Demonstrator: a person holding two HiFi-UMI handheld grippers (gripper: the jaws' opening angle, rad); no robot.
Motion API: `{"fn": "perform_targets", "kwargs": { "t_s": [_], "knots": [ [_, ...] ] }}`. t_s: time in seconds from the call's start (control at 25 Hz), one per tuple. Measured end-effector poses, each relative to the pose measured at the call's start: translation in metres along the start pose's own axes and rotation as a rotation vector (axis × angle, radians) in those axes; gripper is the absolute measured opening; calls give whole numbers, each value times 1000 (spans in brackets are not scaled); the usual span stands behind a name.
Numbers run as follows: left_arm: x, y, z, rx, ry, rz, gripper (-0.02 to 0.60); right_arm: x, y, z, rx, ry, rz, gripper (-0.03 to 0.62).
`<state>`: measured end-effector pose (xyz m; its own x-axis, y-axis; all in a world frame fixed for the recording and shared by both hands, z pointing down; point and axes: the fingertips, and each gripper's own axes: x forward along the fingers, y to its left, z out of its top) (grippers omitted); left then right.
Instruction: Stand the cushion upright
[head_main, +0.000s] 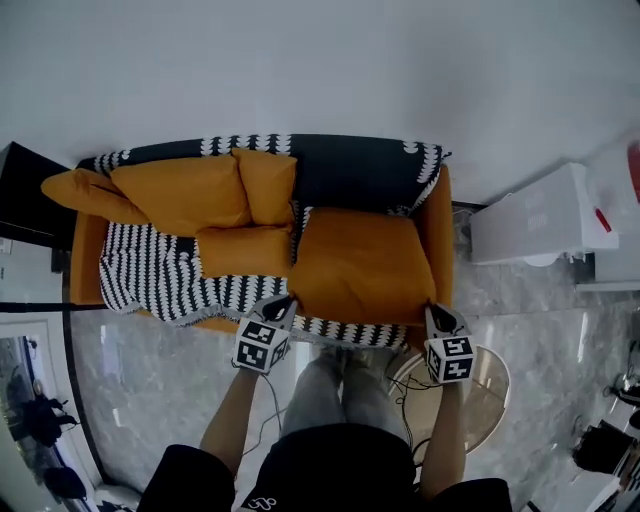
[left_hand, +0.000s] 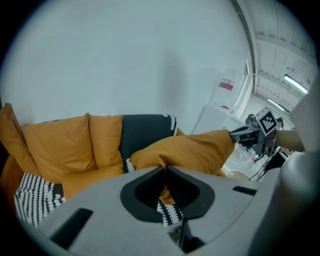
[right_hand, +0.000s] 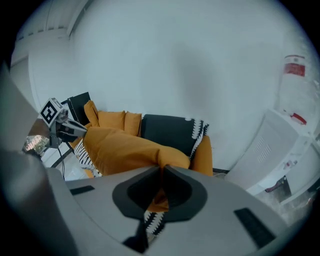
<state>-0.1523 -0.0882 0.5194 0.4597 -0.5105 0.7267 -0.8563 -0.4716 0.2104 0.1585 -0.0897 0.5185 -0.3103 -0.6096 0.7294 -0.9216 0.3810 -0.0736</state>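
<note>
Both arms (head_main: 232, 420) reach forward; left gripper (head_main: 285, 302) and right gripper (head_main: 437, 311) pinch near corners of the orange cushion (head_main: 360, 265) on the sofa (head_main: 350, 165).

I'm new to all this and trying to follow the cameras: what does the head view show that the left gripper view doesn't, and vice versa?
Only the head view: the whole sofa from above, and the person's legs. Only the left gripper view: the left gripper close up, jaws shut on a corner of the orange cushion, plus ceiling lights. Both: the cushion held by two corners, the right gripper pinching the far one, and orange pillows behind.
</note>
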Motion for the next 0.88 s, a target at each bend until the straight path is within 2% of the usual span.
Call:
{"fn": "perform_targets", "kwargs": {
  "t_s": [0.4,0.64,0.88],
  "knots": [
    [29,43,118,50,-186,85,23,37,-42,103,-19,-145,-61,21],
    [56,67,176,77,-248,124,23,69,-74,154,-18,-196,-109,23],
    [90,90,227,125,-264,161,23,103,-110,201,-20,-228,-194,23]
  ]
}}
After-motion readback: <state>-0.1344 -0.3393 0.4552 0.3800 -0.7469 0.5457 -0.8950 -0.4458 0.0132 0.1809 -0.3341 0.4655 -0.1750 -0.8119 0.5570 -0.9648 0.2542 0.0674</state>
